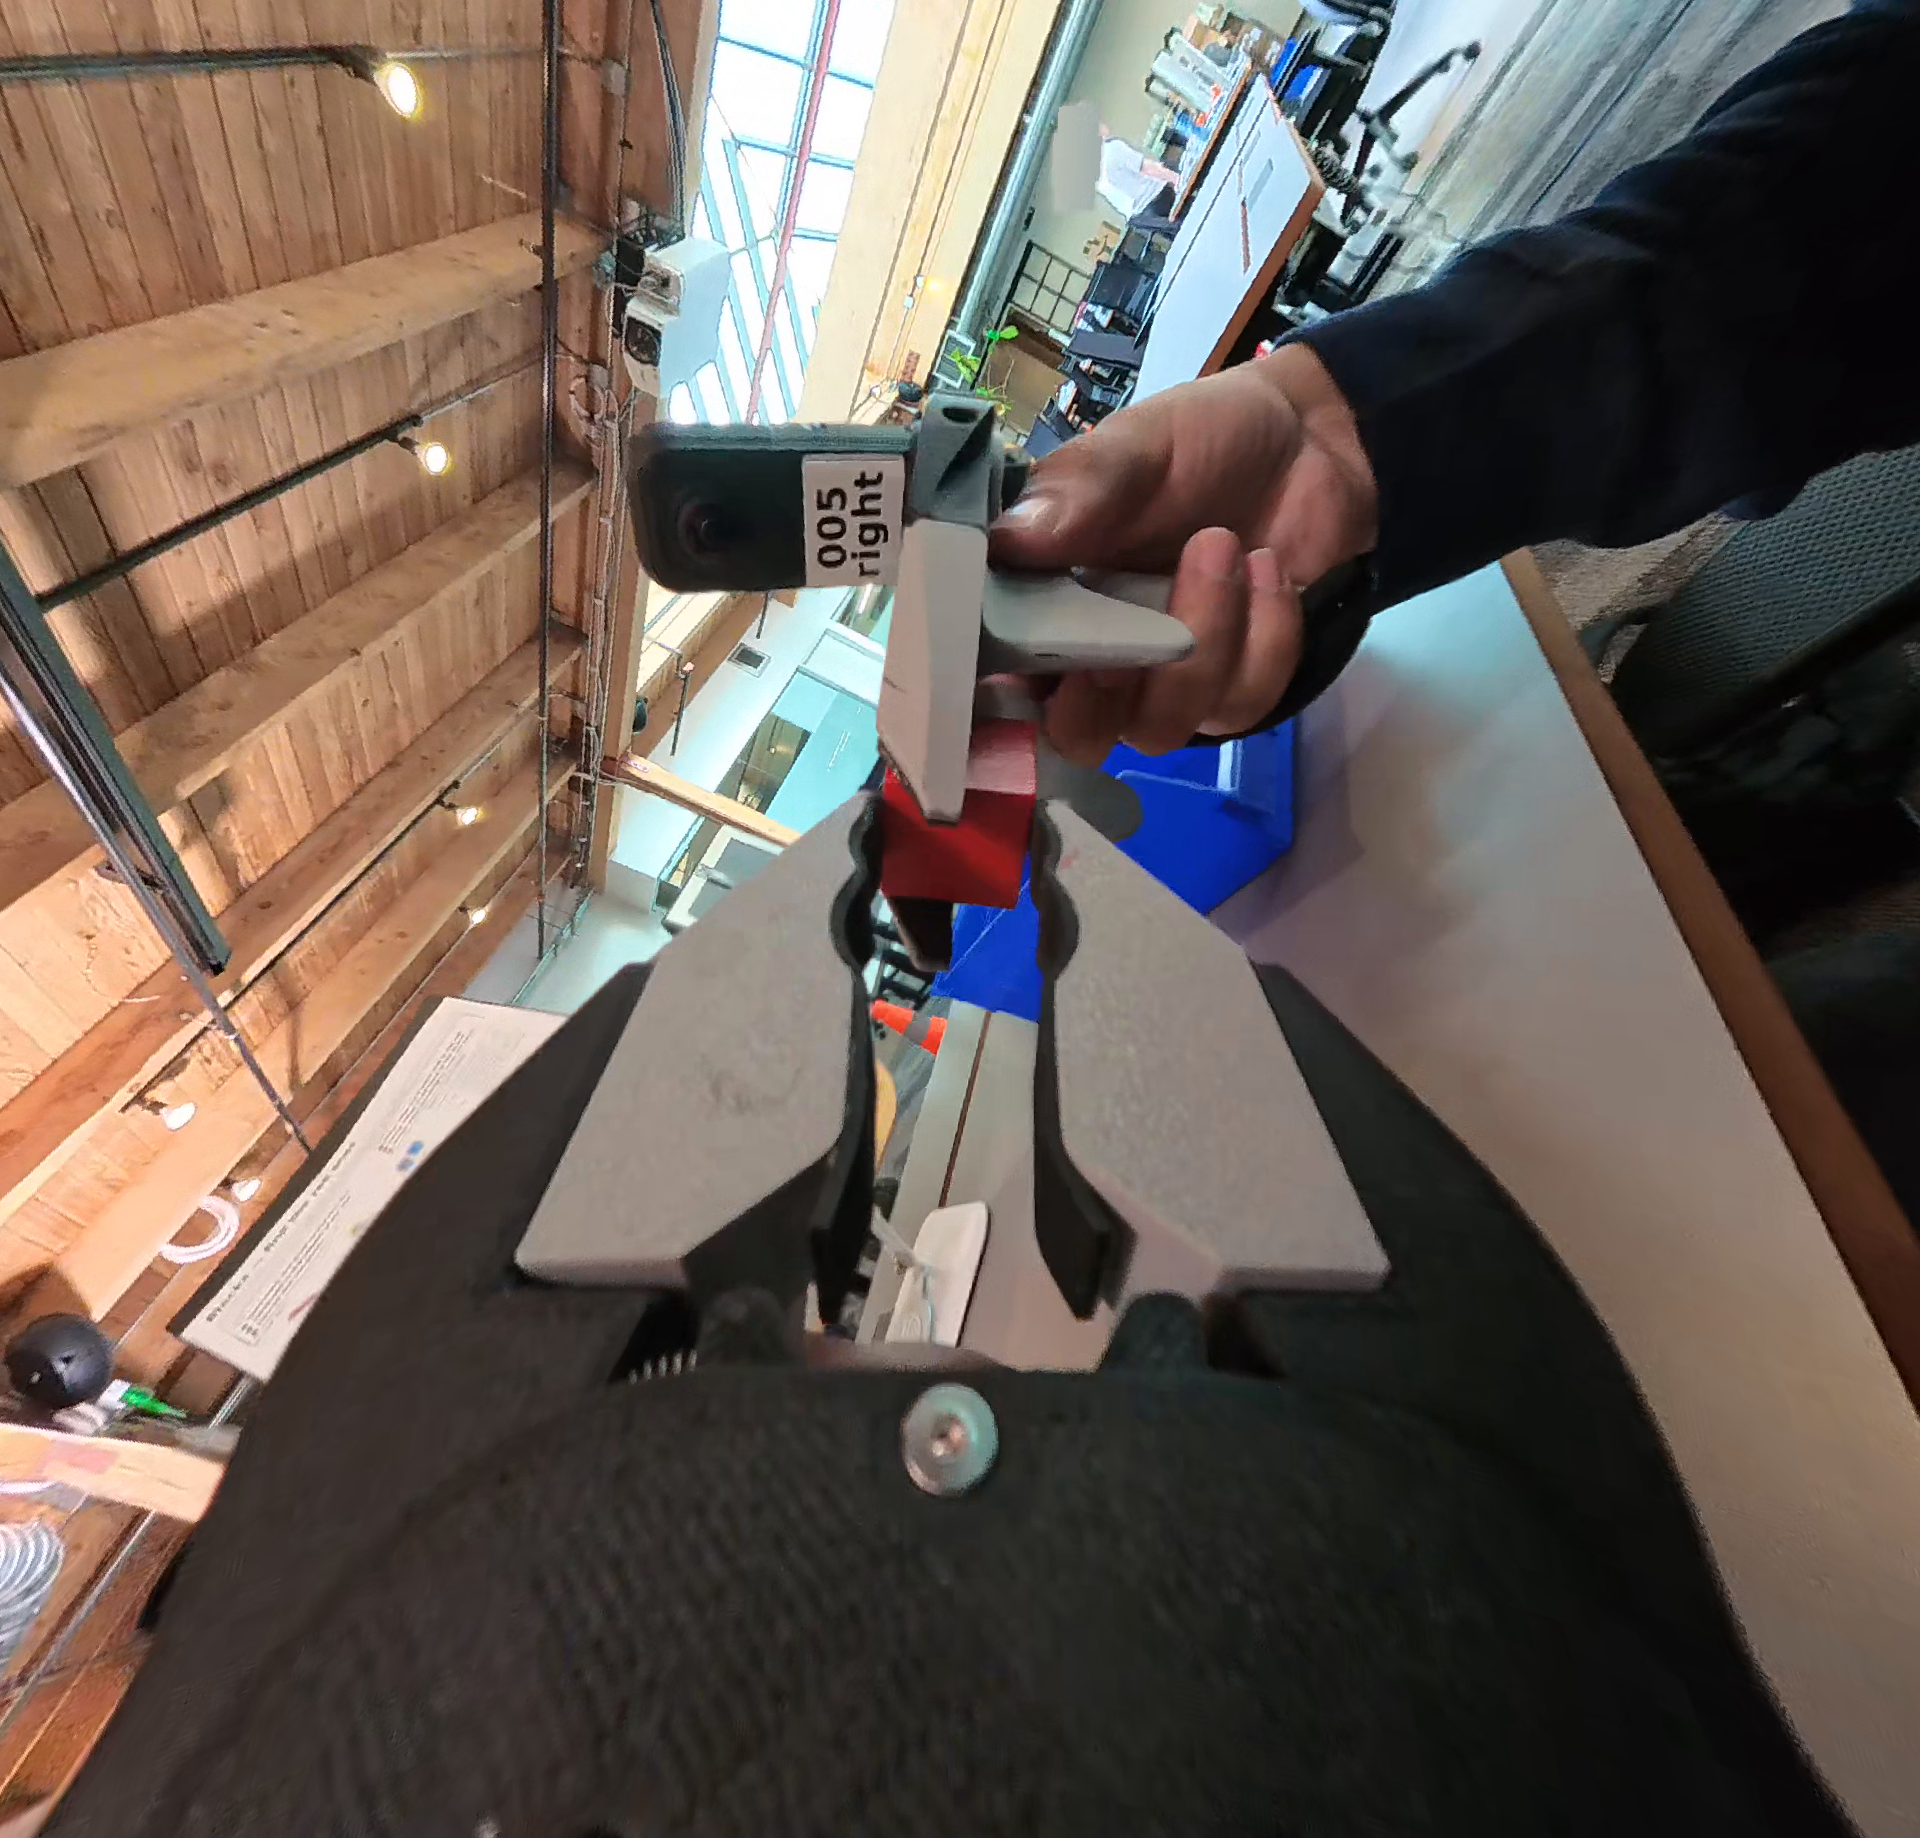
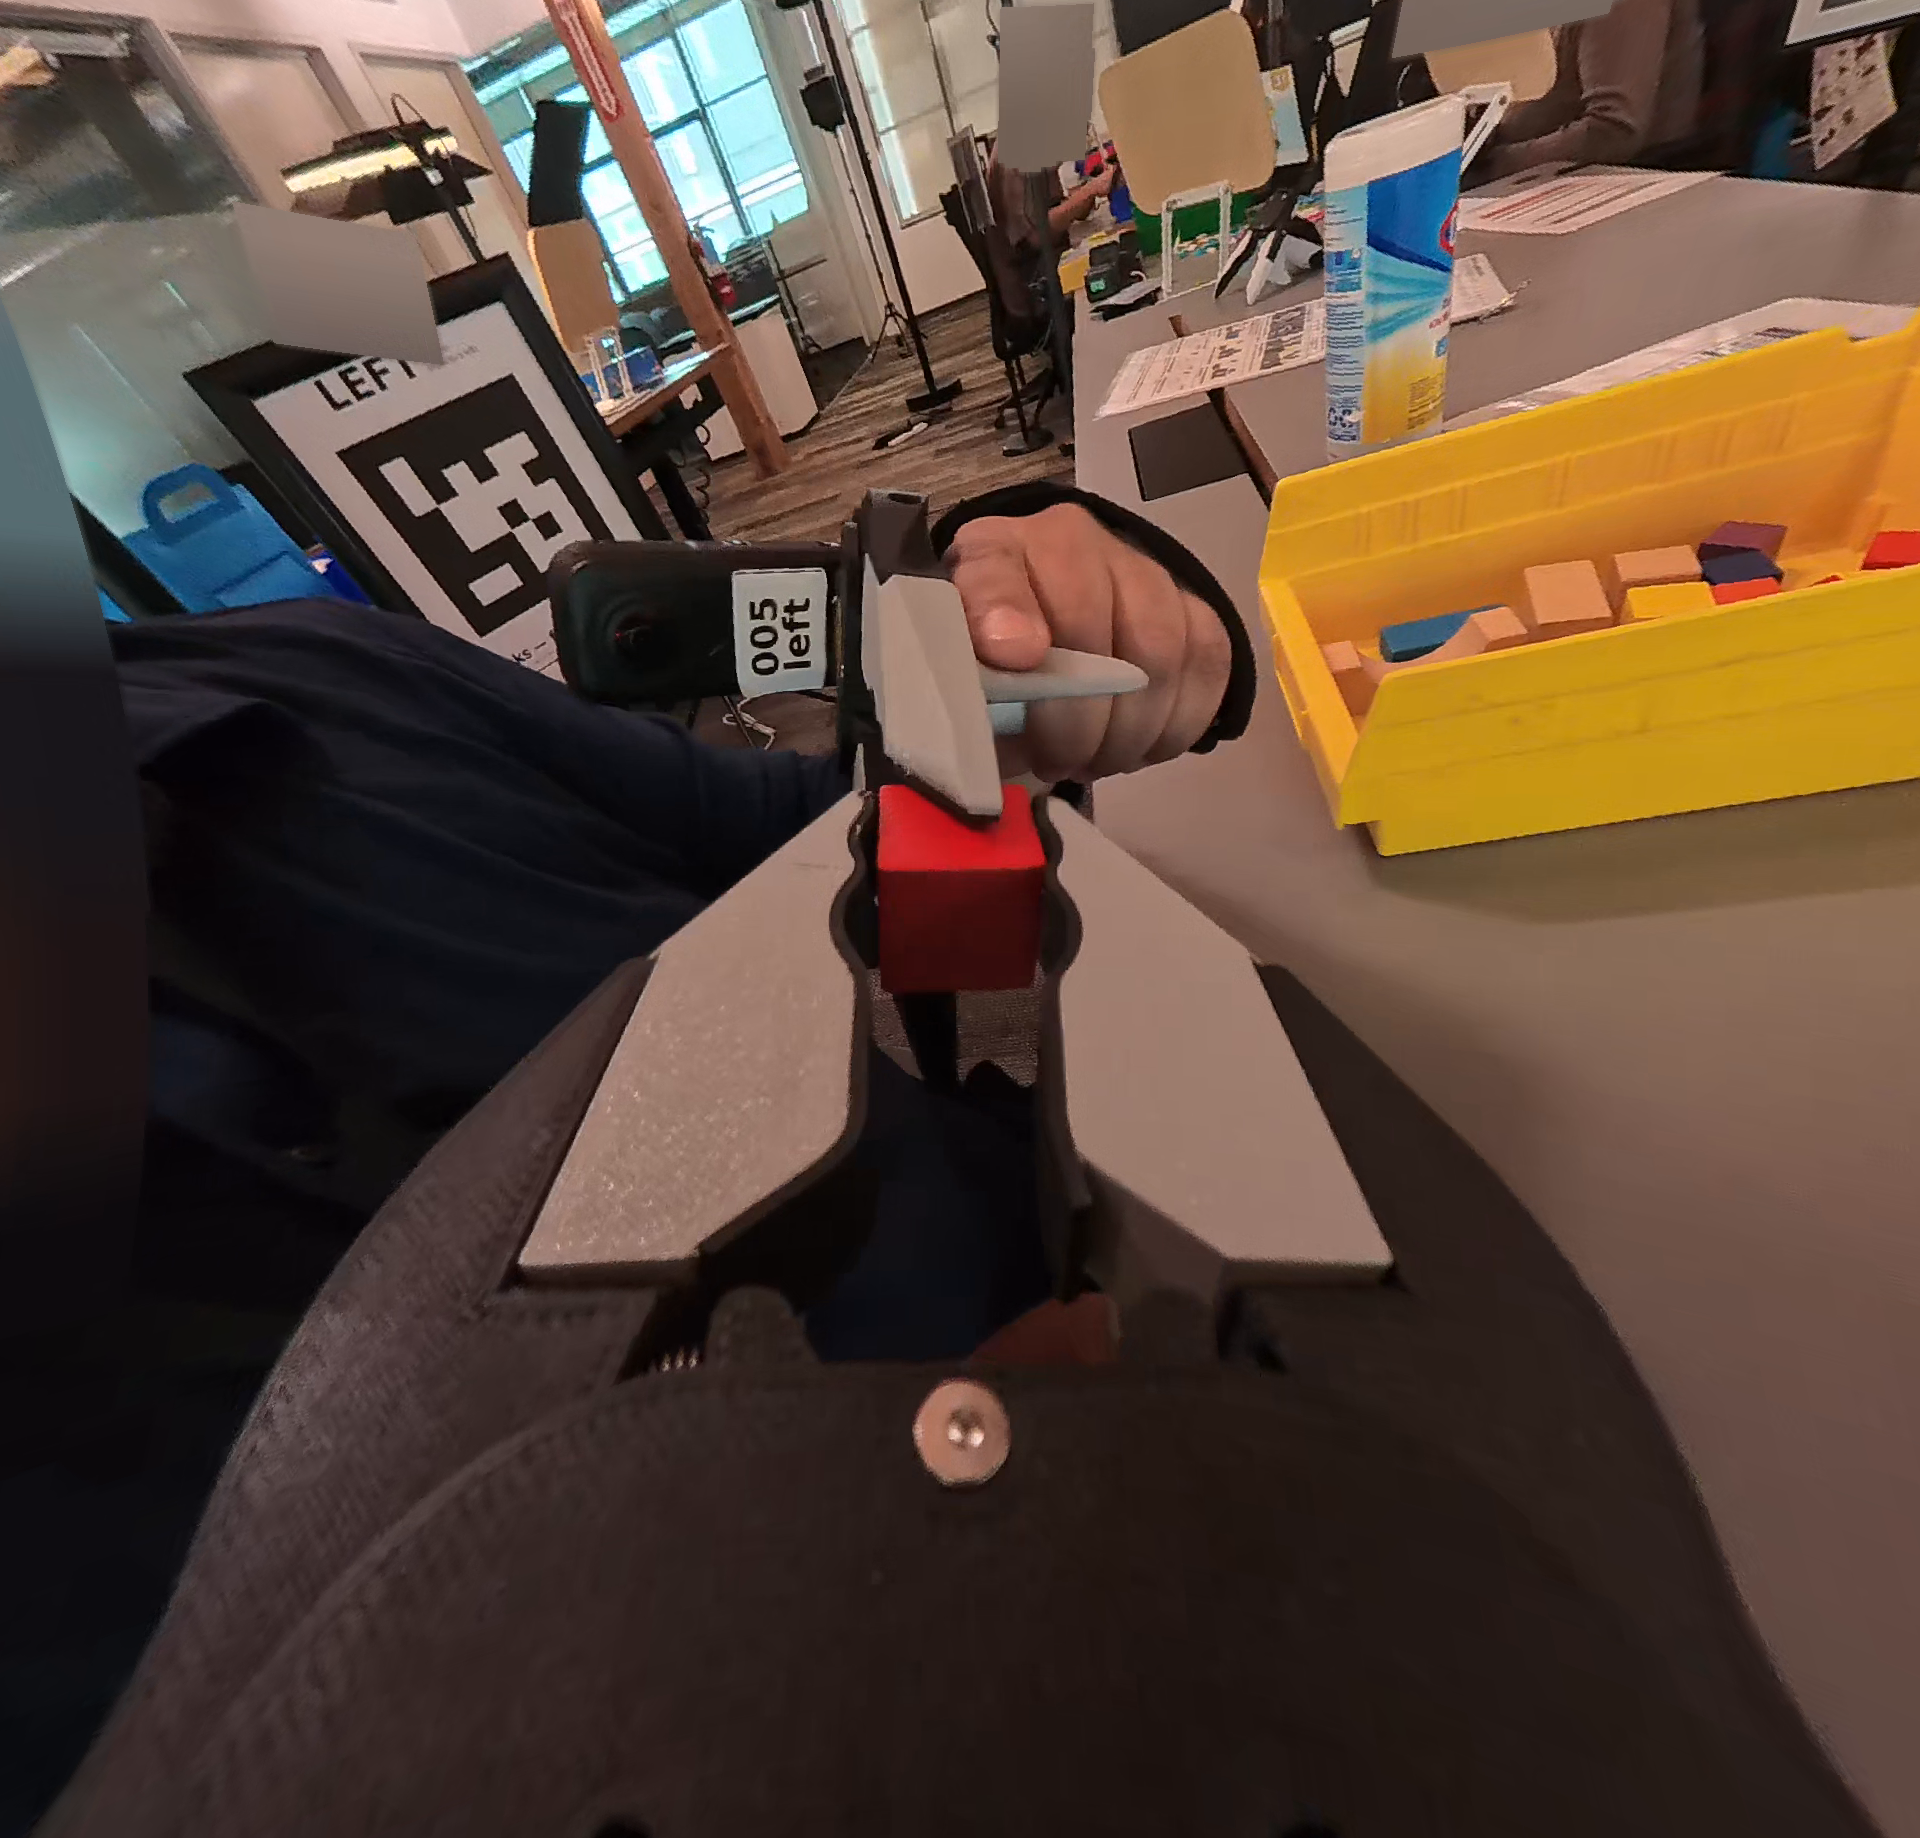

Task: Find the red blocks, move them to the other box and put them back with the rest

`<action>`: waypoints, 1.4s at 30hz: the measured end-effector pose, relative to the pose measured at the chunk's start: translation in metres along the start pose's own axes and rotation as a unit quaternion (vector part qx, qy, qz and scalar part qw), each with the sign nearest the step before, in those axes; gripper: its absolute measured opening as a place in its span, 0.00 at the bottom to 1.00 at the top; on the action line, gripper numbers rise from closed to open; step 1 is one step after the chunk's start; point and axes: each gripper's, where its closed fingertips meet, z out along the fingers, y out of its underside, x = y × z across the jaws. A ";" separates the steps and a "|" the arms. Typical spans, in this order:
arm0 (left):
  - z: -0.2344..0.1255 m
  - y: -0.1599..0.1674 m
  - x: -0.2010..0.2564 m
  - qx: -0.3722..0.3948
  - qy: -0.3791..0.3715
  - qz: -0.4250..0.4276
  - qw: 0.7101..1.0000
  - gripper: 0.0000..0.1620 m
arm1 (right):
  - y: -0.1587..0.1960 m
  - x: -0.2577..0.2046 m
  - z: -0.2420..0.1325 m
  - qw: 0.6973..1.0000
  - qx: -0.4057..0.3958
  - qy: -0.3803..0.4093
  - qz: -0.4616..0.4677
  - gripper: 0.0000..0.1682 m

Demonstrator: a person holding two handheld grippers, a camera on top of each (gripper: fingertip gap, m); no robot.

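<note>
both grippers' matte grey jaws pinch one smooth red cube (image 2: 958, 900) beside yellow plastic bin (image 2: 1621, 739).

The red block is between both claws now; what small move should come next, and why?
Probably one claw should open. The left claw and the right claw are both shut on the red block, crosswise, in the air, so neither can carry it away. Which one gives, I cannot tell.

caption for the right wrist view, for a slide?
Both grippers, right and left, meet on one red block beside the yellow bin of mixed blocks.
</note>
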 end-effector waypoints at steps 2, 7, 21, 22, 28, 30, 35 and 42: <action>0.000 0.006 -0.001 -0.014 -0.010 -0.002 1.000 0.16 | -0.001 0.006 -0.001 1.000 0.001 0.015 -0.001 0.16; -0.010 0.020 -0.011 -0.042 -0.014 -0.028 0.999 0.14 | -0.013 0.022 -0.024 0.998 0.029 0.058 0.000 0.16; -0.036 0.132 -0.048 -0.256 -0.082 -0.265 0.926 0.04 | 0.048 0.161 -0.333 0.760 -0.075 0.644 0.051 0.16; -0.039 0.144 -0.043 -0.272 -0.074 -0.301 0.911 0.06 | 0.058 0.159 -0.342 0.751 -0.093 0.650 0.066 0.16; -0.046 0.165 -0.034 -0.308 -0.066 -0.325 0.891 0.09 | 0.108 0.170 -0.350 0.739 -0.193 0.634 0.123 0.16; -0.046 0.163 -0.034 -0.307 -0.063 -0.318 0.895 0.09 | 0.114 0.185 -0.341 0.749 -0.196 0.619 0.132 0.16; -0.046 0.165 -0.031 -0.312 -0.062 -0.334 0.887 0.10 | 0.078 0.227 -0.406 0.609 -0.108 0.783 0.057 0.29; -0.056 0.171 -0.036 -0.324 -0.068 -0.341 0.880 0.11 | 0.054 0.199 -0.393 0.693 0.003 0.717 0.078 0.31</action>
